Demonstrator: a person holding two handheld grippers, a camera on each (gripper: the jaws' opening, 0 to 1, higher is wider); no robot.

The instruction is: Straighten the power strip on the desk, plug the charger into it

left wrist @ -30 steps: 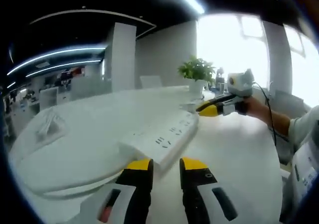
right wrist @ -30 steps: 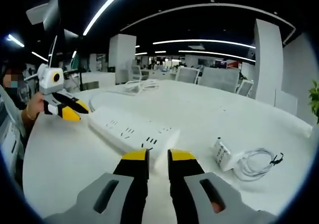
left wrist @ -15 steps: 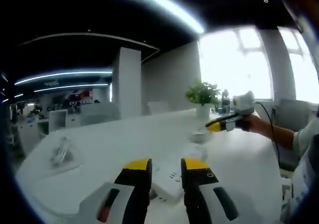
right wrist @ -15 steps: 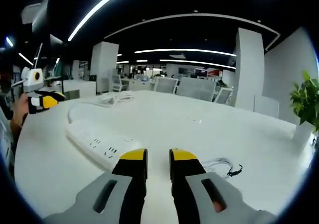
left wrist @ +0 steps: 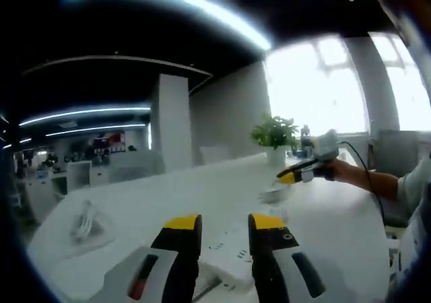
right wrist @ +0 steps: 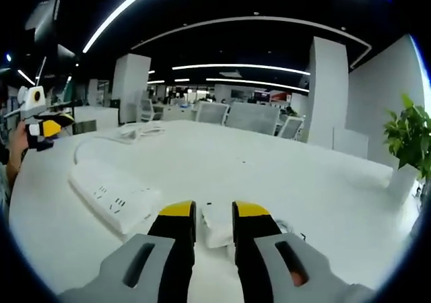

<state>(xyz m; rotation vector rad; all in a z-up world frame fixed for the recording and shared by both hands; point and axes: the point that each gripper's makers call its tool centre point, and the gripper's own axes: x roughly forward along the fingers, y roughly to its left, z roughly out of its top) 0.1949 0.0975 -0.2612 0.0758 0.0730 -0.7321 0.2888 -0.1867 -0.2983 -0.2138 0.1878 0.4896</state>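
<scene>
White table (right wrist: 283, 175) surface runs wide under both views, in an open office with dark ceiling and long light strips.

From the left gripper view, the left gripper (left wrist: 225, 223) has its yellow-tipped jaws parted by a moderate gap, with nothing between them. Through and just beyond that gap lies the near end of the white power strip (left wrist: 232, 259), flat on the table; whether the jaws touch it I cannot tell. Further out to the right, the right gripper (left wrist: 296, 175) hangs above the table in a person's hand (left wrist: 337, 171). Just under it a small white thing sits on the table, too blurred to name. A potted plant (left wrist: 275, 136) stands at the far edge by the bright window, and a loose white bundle (left wrist: 85, 219) lies well off to the left.

From the right gripper view, the right gripper (right wrist: 214, 211) has its jaws apart by a narrow gap, framing the white charger (right wrist: 217, 226), which sits on the table just past the tips; contact cannot be made out. The charger's cable (right wrist: 291, 230) trails right. The power strip (right wrist: 114, 195) lies beside it to the left, slanting away. The left gripper (right wrist: 46, 126) is far left above the table's edge. A potted plant (right wrist: 404, 138) stands at right.
</scene>
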